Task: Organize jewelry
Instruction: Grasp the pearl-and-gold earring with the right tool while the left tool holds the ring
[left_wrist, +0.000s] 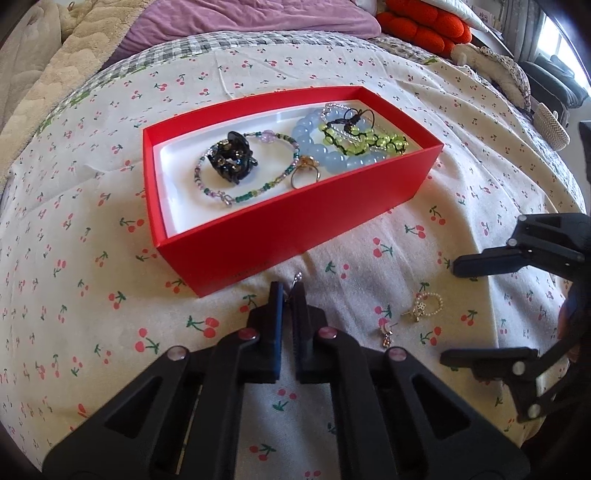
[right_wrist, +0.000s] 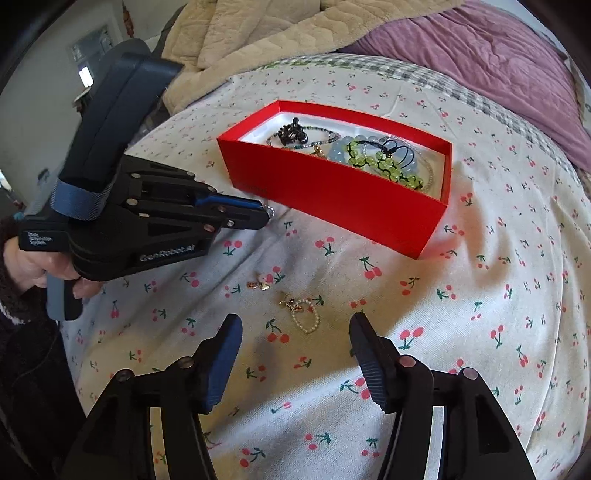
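Jewelry sorting beside the red box

The left gripper is pinching a small silvery piece just before the box; the right gripper is standing spread over a pearl ring.

Red box holds bracelets; pearl ring and earring lie beside it.

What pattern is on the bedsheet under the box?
Small red cherries with green stems on the cream bedsheet, clearest in the right wrist view.
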